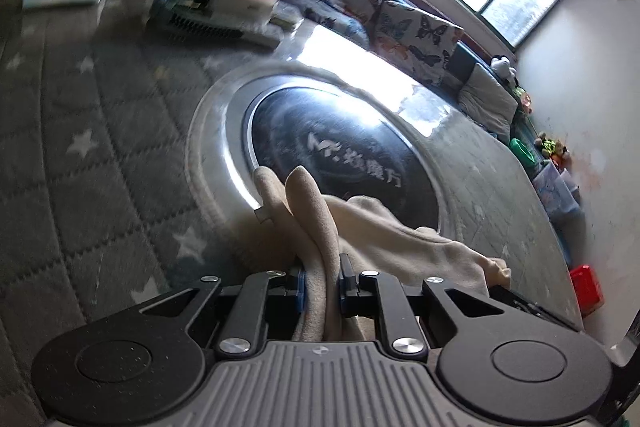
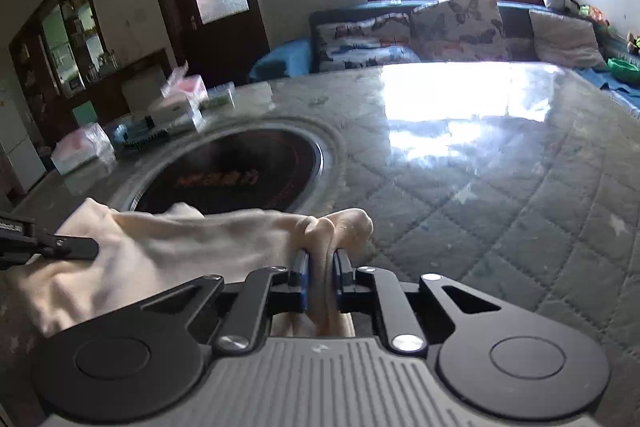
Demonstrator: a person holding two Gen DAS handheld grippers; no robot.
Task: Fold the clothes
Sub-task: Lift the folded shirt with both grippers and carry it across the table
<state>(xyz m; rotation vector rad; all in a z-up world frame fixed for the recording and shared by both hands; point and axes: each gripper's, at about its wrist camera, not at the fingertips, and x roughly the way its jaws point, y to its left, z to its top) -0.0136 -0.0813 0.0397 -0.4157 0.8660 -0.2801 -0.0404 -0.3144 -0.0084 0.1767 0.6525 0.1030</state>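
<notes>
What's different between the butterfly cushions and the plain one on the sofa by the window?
The butterfly cushions carry a printed pattern of dark and coloured butterflies; the plain cushion is a single pale grey. There are at least two butterfly cushions side by side, and only one plain one, nearer the toys. All lean against the sofa's back.

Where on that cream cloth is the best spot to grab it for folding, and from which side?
Grip the cream cloth at its two ends, each from its own outer side, as now: the right gripper pinches one bunched end, the left gripper the other. The span between hangs stretched above the quilted table cover, probably ready for an even fold.
</notes>
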